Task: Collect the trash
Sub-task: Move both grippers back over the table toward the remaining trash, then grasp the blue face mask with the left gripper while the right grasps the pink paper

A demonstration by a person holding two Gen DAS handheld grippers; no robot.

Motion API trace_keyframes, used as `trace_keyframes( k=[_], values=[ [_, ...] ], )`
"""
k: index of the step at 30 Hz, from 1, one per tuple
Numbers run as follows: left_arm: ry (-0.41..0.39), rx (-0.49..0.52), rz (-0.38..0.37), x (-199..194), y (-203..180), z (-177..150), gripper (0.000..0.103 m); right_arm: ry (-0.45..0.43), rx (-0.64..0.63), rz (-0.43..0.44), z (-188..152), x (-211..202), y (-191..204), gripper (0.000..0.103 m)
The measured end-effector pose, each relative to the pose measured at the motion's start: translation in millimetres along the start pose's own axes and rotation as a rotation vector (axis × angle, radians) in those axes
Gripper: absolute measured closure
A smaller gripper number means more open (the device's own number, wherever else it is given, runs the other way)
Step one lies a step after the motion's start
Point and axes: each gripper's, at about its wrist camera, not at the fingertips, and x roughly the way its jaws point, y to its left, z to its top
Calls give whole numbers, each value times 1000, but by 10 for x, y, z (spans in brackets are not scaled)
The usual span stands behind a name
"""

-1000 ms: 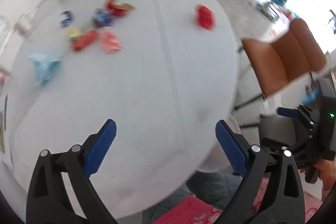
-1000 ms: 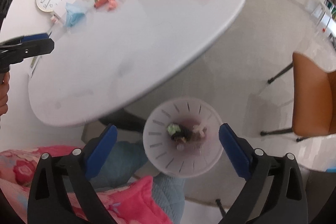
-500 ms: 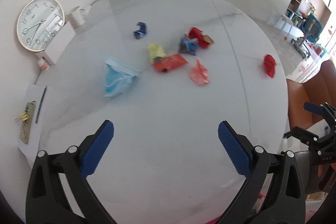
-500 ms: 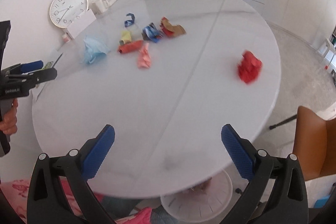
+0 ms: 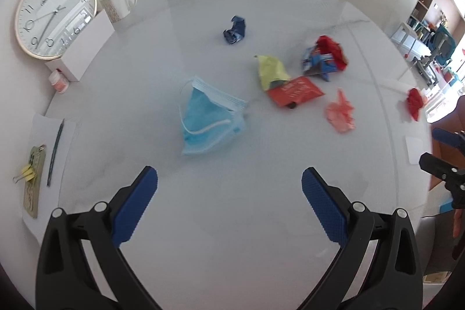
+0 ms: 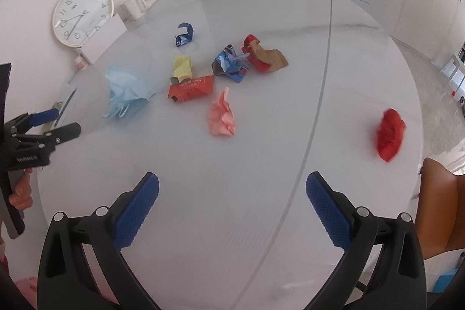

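Both tools hovering over the white desk, left tool and right tool spread wide, nothing held. Blue face mask lying nearest the left tool, beside the red wrapper and pink crumple. Probably feather-light, limp, prone to sliding; best pinched at a raised fold, not flat edges. Red wad lying well apart, near the desk's edge.

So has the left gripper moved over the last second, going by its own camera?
Yes. The left gripper has swung up and forward over the table: the wall clock has come into view and the blue face mask looms nearer.
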Motion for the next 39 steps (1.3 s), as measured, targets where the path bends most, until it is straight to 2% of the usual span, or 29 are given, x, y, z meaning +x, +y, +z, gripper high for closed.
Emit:
trace_keyframes(
  k=[9, 13, 16, 17, 19, 21, 23, 25, 26, 28, 30, 33, 39],
  values=[
    [38, 83, 62, 859, 8, 287, 8, 39, 51, -25, 370, 718, 59, 2],
    [47, 111, 92, 1028, -5, 365, 8, 30, 40, -43, 458, 933, 72, 2],
    [35, 120, 74, 1054, -13, 408, 9, 25, 22, -70, 520, 1062, 85, 3],
    [31, 122, 60, 1056, -19, 424, 13, 25, 17, -77, 539, 1103, 84, 5],
    [34, 131, 46, 1073, -17, 449, 23, 41, 15, -83, 569, 1189, 75, 15],
    [39, 141, 34, 1100, -19, 472, 31, 53, 18, -84, 587, 1245, 63, 20],
    [41, 148, 24, 1118, -6, 496, 47, 64, 17, -93, 602, 1297, 55, 28],
    [44, 137, 2, 1132, 36, 522, 58, 66, 19, -95, 615, 1315, 51, 42],
    [46, 120, -14, 1130, 73, 535, 64, 66, 17, -94, 619, 1317, 51, 46],
    [47, 98, -27, 1118, 126, 541, 71, 76, 9, -69, 628, 1338, 45, 63],
    [43, 86, -23, 1095, 170, 542, 75, 76, 13, -46, 633, 1324, 32, 72],
    [40, 67, -38, 1048, 236, 527, 79, 83, 17, -23, 645, 1311, 15, 81],
    [37, 10, -104, 911, 330, 472, 81, 67, 59, 24, 623, 1165, -66, 82]
  ],
)
